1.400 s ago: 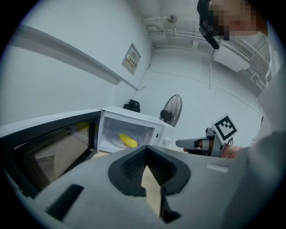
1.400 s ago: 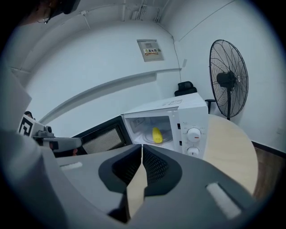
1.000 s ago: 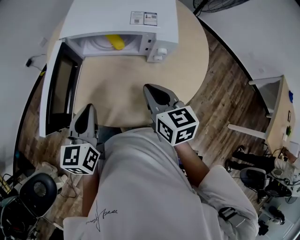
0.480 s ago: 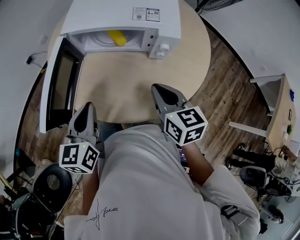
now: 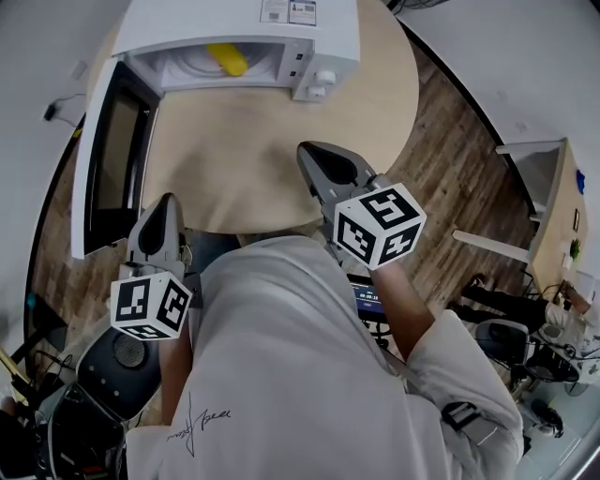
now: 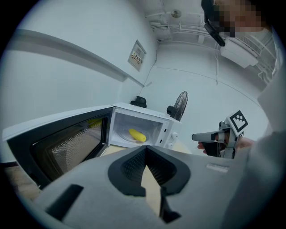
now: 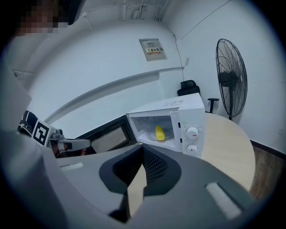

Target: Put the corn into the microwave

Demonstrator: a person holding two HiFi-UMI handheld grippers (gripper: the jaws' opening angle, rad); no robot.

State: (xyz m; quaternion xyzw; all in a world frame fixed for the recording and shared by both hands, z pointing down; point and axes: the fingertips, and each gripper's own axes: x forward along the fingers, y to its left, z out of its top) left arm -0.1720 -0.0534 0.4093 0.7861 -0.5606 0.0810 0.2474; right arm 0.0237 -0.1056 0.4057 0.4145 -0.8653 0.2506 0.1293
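Note:
The yellow corn [image 5: 227, 58] lies on the turntable inside the white microwave [image 5: 246, 23], which stands at the far side of the round table with its door [image 5: 108, 164] swung wide to the left. The corn [image 6: 137, 134] shows in the left gripper view, and as corn [image 7: 159, 133] in the right gripper view. My left gripper [image 5: 167, 202] hangs shut and empty off the table's near edge, below the door. My right gripper [image 5: 317, 157] is shut and empty too, over the table's near edge, well short of the microwave.
The round beige table [image 5: 253, 159] has bare top between the grippers and the microwave. A black office chair [image 5: 112, 366] stands on the floor at lower left. A desk [image 5: 553, 225] is at the right. A pedestal fan [image 7: 231, 78] stands behind the table.

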